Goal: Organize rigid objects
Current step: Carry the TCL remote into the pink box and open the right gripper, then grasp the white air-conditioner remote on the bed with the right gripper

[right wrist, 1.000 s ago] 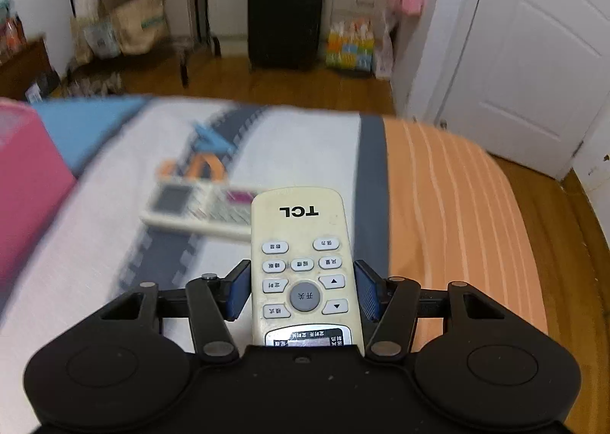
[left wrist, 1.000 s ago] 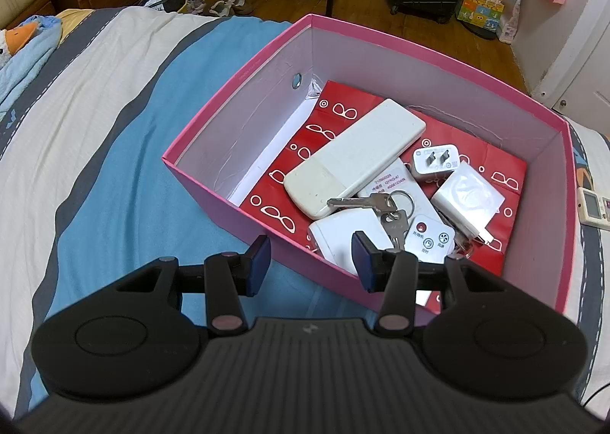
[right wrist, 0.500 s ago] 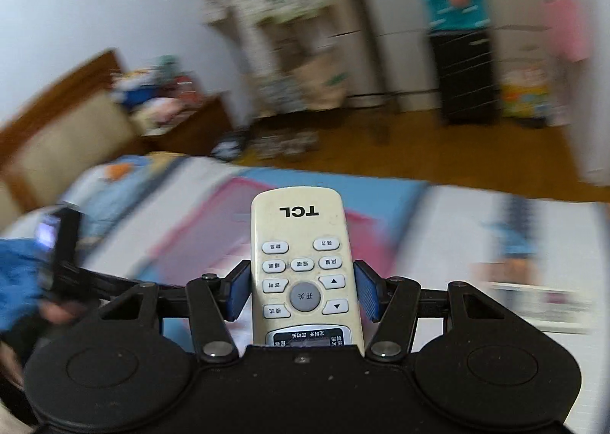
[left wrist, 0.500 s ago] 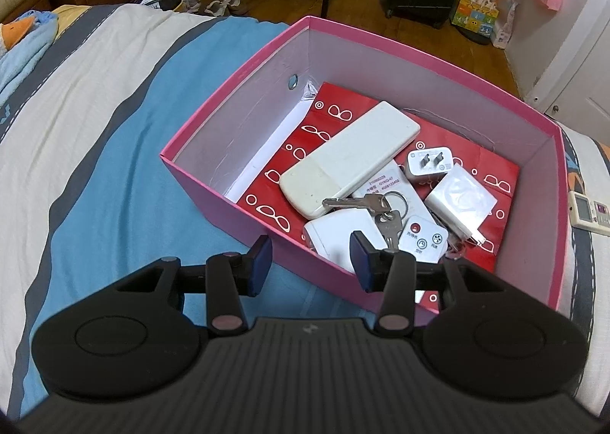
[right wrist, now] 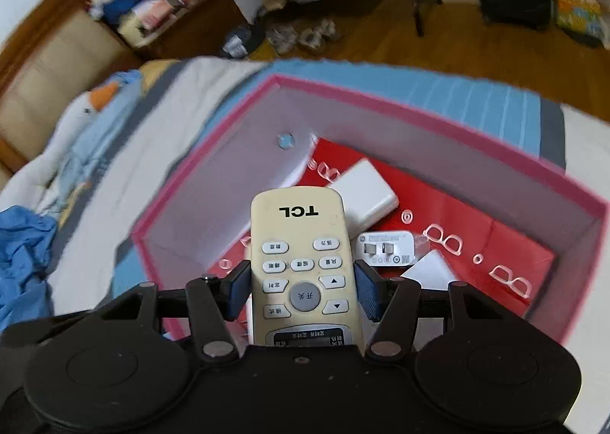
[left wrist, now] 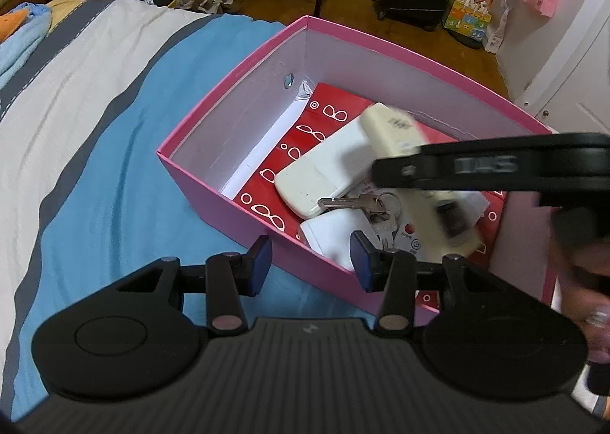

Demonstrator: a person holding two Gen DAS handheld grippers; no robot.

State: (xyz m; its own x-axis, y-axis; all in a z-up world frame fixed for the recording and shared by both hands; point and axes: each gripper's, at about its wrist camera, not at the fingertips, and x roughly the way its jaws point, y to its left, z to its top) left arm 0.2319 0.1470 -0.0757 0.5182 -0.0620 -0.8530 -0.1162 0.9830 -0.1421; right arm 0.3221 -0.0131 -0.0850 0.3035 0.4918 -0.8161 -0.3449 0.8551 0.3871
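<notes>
The right gripper (right wrist: 302, 288) clamps its jaws across a cream TCL remote's (right wrist: 301, 262) button-covered middle above the pink box (left wrist: 244, 220), likely light, rigid, slick plastic; the left gripper (left wrist: 310, 262) hangs released.

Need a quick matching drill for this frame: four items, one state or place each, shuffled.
Items:
1. TCL remote
2. left claw
3. keys
4. pink box

States:
A. open, holding nothing
B. sitting on the striped bed cover
C. clamped in the right claw, above the box
D. lying inside the box, partly on a white remote

Pairs: 1-C, 2-A, 3-D, 4-B
</notes>
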